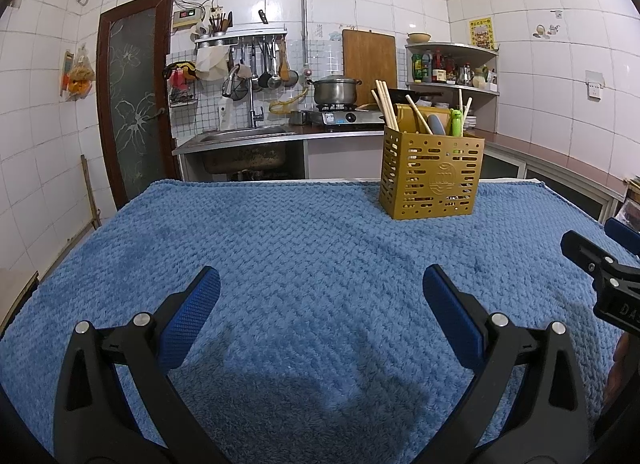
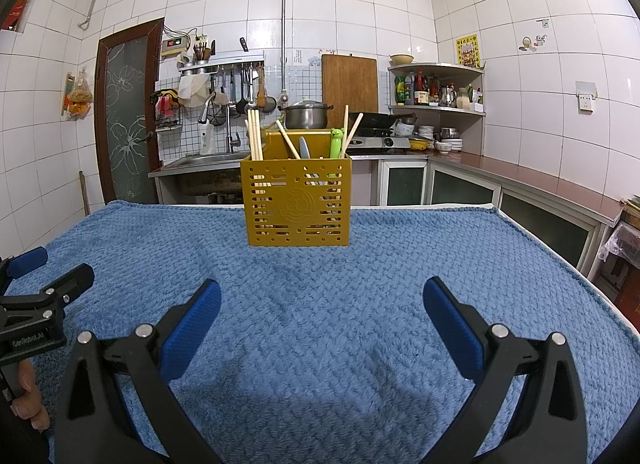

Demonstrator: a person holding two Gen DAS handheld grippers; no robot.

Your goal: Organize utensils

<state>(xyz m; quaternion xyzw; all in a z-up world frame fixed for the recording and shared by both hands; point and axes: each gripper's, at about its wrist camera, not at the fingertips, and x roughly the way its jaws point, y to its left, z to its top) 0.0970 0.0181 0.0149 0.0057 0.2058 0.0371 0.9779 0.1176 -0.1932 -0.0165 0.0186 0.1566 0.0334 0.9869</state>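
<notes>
Both grippers stood wide apart in the jaws and held nothing: the left gripper (image 1: pixel 321 288) and the right gripper (image 2: pixel 322 298) hovered side by side over the blue towel (image 2: pixel 400 264). Well ahead of the right one stood the yellow utensil holder (image 2: pixel 297 202), upright, with chopsticks (image 2: pixel 255 134) and a green utensil (image 2: pixel 336 142) inside.

The holder (image 2: pixel 298 200) hides its utensils' lower ends behind slotted walls.

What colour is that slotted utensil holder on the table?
Mustard yellow utensil holder, clearest in the right wrist view.
</notes>
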